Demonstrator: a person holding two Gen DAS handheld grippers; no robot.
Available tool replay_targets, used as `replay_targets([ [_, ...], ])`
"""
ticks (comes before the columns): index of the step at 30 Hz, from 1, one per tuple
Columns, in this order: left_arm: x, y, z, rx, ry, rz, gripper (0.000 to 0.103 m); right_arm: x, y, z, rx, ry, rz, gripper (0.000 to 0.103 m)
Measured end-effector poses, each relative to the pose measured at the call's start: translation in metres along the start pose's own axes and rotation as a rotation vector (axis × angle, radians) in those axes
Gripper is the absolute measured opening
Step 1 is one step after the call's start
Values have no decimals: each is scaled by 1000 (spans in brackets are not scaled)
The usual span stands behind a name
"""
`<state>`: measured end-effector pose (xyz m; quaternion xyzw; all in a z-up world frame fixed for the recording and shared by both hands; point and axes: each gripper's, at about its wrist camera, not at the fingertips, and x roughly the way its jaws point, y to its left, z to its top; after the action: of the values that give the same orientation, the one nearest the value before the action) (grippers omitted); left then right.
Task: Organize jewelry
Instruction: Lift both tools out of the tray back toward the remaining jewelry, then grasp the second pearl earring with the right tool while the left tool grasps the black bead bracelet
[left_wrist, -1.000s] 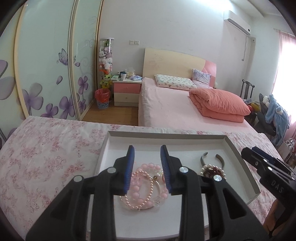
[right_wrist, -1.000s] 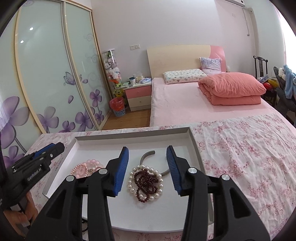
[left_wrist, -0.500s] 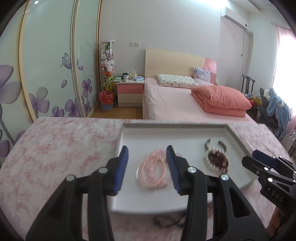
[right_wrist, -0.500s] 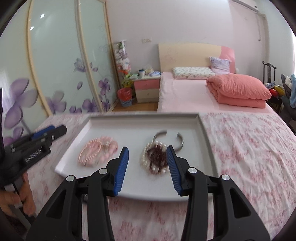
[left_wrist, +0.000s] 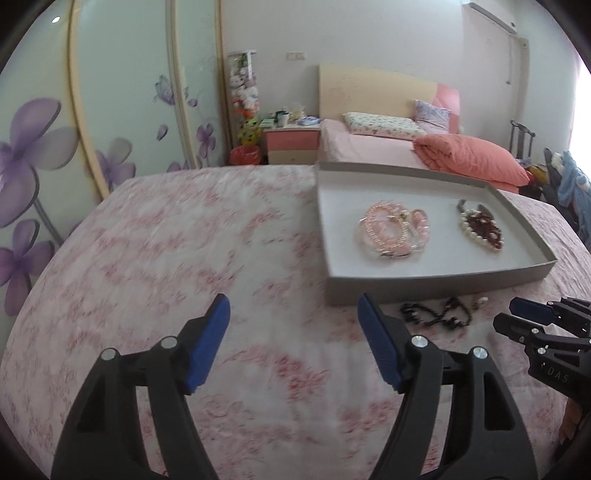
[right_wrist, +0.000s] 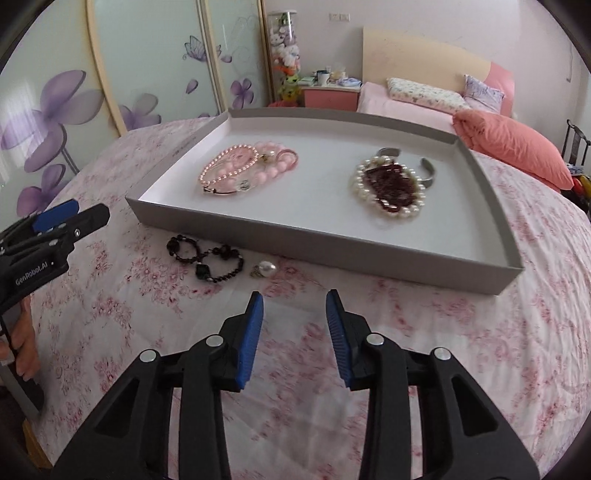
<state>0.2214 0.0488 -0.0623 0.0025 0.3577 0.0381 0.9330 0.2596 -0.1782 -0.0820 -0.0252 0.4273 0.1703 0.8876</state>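
Observation:
A grey tray lies on the flowered cloth. In it are pink bead bracelets, a pearl bracelet around dark red beads and a silver cuff. A black bead bracelet and a small pearl piece lie on the cloth before the tray's front wall. My right gripper hovers just short of the pearl piece, jaws closing on nothing. My left gripper is over bare cloth left of the tray, jaws opening, empty.
The pink flowered cloth spreads wide to the left of the tray. Behind stand a bed with an orange quilt, a pink nightstand and a wardrobe with purple flowers. A hand holds the left gripper's handle.
Both grippers have drawn back and down from over the tray to the cloth in front of it. The left went leftward and its jaws widened; the right jaws narrowed. The black bracelet came into view.

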Motion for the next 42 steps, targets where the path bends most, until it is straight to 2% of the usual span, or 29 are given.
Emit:
replay_targets([
  [4,2,9,-1,-33,8,-2,71,8,5,7,17,7,10,32],
  [11,4,5,-3,-17,15,-7,71,14,15,13,23,8,-21,27],
  [12,4,3,-3,-14,15,-7,71,14,16,13,17,8,-30,26],
  [13,3,2,-3,-11,15,-7,71,14,16,12,8,6,-36,18],
  [19,-2,-8,-2,18,11,-20,71,0,2,0,32,6,-61,17],
  [27,-1,-36,-2,66,45,-95,75,-23,-45,-23,86,-8,-199,17],
  [34,11,-81,-5,144,99,-147,80,-27,-54,-28,112,-14,-196,17],
  [42,33,-111,-3,154,164,-132,81,-26,-60,-27,141,-15,-158,17],
])
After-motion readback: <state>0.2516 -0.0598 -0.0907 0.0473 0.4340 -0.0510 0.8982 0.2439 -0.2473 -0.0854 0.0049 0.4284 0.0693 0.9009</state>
